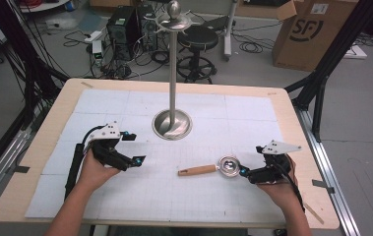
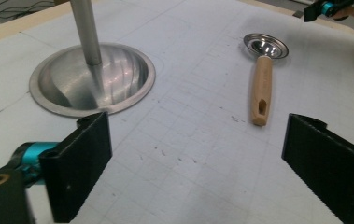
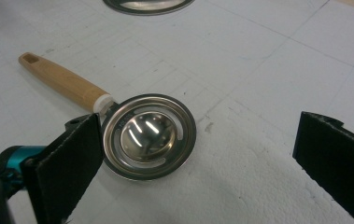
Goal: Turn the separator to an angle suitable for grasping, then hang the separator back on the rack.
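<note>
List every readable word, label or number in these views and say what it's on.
"SF": printed in black on the cardboard box on the floor beyond the table.
White label at the box's top: too small to read.
Stamped marking inside the bowl of the metal spoon: too blurred to read.

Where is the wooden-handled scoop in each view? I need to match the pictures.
High view: wooden-handled scoop lies right of centre, bowl by the right gripper.
Left gripper view: upper right, bowl farthest away, beyond the open jaws.
Right gripper view: left of centre, bowl between the open jaws, beside the left one.
Shared landmark: the steel stand's round base.
</note>
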`<state>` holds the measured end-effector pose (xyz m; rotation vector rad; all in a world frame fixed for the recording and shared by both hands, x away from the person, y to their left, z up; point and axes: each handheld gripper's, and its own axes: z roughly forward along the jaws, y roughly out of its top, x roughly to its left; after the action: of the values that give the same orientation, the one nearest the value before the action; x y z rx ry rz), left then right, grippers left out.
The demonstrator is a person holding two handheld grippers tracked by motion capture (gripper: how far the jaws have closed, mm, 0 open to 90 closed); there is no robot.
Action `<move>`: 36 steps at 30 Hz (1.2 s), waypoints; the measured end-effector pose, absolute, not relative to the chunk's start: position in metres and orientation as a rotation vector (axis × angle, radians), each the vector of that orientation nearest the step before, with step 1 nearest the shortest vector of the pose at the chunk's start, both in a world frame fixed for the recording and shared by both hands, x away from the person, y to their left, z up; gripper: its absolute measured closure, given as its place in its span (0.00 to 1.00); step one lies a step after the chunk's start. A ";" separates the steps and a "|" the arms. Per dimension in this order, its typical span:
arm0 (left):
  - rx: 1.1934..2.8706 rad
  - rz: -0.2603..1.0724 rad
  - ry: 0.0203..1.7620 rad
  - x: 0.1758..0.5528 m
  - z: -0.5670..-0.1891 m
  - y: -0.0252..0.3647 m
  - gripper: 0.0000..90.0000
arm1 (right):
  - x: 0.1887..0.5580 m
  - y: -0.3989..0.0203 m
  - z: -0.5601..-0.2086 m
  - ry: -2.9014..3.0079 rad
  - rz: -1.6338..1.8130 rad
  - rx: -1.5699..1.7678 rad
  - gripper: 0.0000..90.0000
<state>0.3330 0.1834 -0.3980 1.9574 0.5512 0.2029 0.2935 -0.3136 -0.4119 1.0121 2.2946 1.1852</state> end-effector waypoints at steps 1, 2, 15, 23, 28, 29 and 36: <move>1.953 0.200 0.558 0.333 -0.399 0.183 0.07 | 0.294 -0.314 -0.413 2.296 1.181 1.011 0.01; 1.953 0.198 0.555 0.333 -0.399 0.183 0.07 | 0.294 -0.314 -0.413 2.299 1.178 1.013 0.01; 1.970 0.218 0.545 0.333 -0.401 0.178 0.02 | 0.293 -0.315 -0.411 2.300 1.179 1.006 0.01; 1.959 0.213 0.511 0.331 -0.400 0.178 0.02 | 0.292 -0.309 -0.408 2.314 1.175 0.974 0.01; 1.948 0.213 0.498 0.331 -0.401 0.177 0.02 | 0.290 -0.301 -0.402 2.336 1.158 0.920 0.01; 1.947 0.211 0.499 0.331 -0.401 0.177 0.02 | 0.291 -0.298 -0.401 2.354 1.137 0.902 0.01; 1.944 0.206 0.484 0.333 -0.402 0.176 0.02 | 0.299 -0.279 -0.398 2.424 1.098 0.837 0.02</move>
<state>0.3328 0.1765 -0.4019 1.9442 0.4836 0.2058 0.2991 -0.2791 -0.3982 0.8372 2.4241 1.0977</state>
